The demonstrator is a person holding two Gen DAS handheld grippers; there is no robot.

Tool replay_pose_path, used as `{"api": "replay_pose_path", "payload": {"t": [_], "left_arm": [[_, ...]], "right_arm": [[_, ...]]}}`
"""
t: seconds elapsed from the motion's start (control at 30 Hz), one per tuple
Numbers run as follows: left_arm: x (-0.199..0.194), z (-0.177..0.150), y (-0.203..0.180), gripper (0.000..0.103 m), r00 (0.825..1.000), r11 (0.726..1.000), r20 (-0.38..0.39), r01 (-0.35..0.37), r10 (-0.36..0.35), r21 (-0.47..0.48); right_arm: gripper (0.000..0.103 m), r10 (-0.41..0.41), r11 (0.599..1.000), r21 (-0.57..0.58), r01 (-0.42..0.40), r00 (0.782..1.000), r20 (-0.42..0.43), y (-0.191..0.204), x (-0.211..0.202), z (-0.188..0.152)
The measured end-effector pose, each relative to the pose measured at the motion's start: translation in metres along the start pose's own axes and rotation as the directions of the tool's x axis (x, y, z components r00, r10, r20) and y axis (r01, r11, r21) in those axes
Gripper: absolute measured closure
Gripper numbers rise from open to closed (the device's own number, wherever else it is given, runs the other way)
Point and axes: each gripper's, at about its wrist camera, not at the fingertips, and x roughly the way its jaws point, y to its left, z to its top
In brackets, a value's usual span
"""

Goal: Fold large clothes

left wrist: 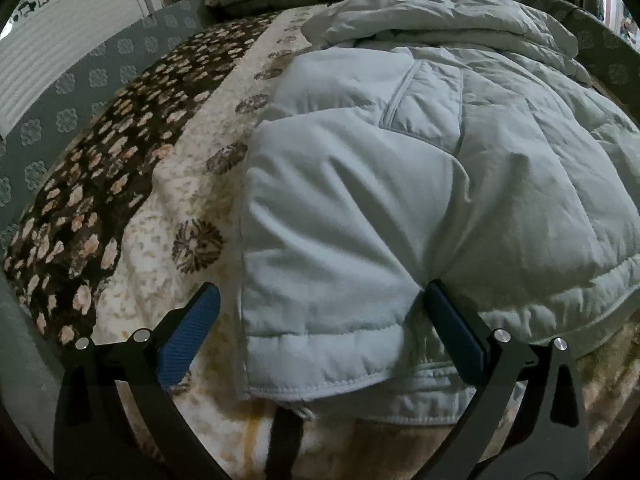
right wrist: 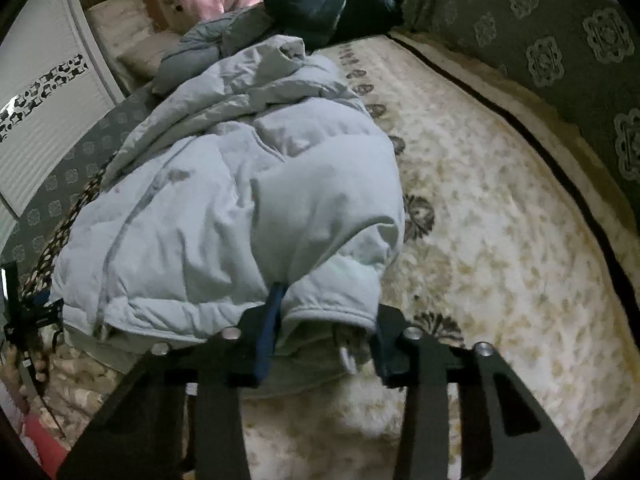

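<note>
Over the jacket (right wrist: 240,208), right gripper (right wrist: 324,320) tilts downward.

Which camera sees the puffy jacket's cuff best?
The right wrist view: the puffy jacket's cuff sits between the right tongs, opening visible. The left wrist view shows mostly the jacket's body and hem.

Left gripper (left wrist: 320,308): two curved black arms, each tipped with a blue ribbed pad (left wrist: 188,340); silver round screws are seen at the pivots. Right gripper (right wrist: 326,330): the same black arms with cut-out slots, blue pads (right wrist: 269,328), silver screws at the joints
</note>
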Motion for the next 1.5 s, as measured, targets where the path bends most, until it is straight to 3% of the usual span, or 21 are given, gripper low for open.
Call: {"api": "replay_pose_path", "payload": {"t": [0.1, 0.27, 0.43, 0.6, 0.77, 1.0, 1.27, 1.5], "left_arm": [[-0.005, -0.003, 0.007, 0.003, 0.999, 0.999, -0.005, 0.035, -0.035, -0.02], [0.003, -0.007, 0.016, 0.005, 0.997, 0.997, -0.028, 0.066, -0.068, -0.046], [0.009, -0.004, 0.016, 0.033, 0.986, 0.986, -0.053, 0.152, -0.156, -0.074], [0.0, -0.005, 0.014, 0.045, 0.985, 0.987, -0.071, 0.157, -0.158, -0.018], [0.015, 0.021, 0.008, 0.058, 0.978, 0.982, -0.091, 0.185, -0.187, -0.026], [0.013, 0.045, 0.011, 0.075, 0.962, 0.967, -0.103, 0.248, -0.253, -0.056], [-0.018, 0.072, 0.02, 0.079, 0.953, 0.95, -0.046, 0.294, -0.3, -0.108], [-0.032, 0.098, 0.014, 0.08, 0.957, 0.956, -0.028, 0.284, -0.287, -0.075]], "right_arm": [[0.065, -0.033, 0.999, -0.021, 0.033, 0.999, -0.027, 0.003, 0.008, 0.0], [0.047, -0.111, 0.993, -0.054, 0.109, 0.993, -0.027, 0.008, 0.019, 0.002], [0.045, -0.131, 0.989, -0.068, 0.128, 0.991, -0.042, 0.008, 0.023, 0.005], [0.05, -0.109, 0.992, -0.069, 0.106, 0.993, -0.041, 0.006, 0.015, 0.002], [0.066, -0.088, 0.996, -0.033, 0.086, 0.995, -0.042, 0.007, 0.014, 0.01], [0.076, -0.081, 0.995, -0.056, 0.08, 0.996, -0.027, 0.017, 0.0, 0.041], [0.081, -0.067, 0.987, -0.143, 0.07, 0.997, 0.025, 0.048, -0.021, 0.086], [0.082, -0.064, 0.99, -0.12, 0.071, 0.996, 0.057, 0.059, -0.032, 0.11]]}}
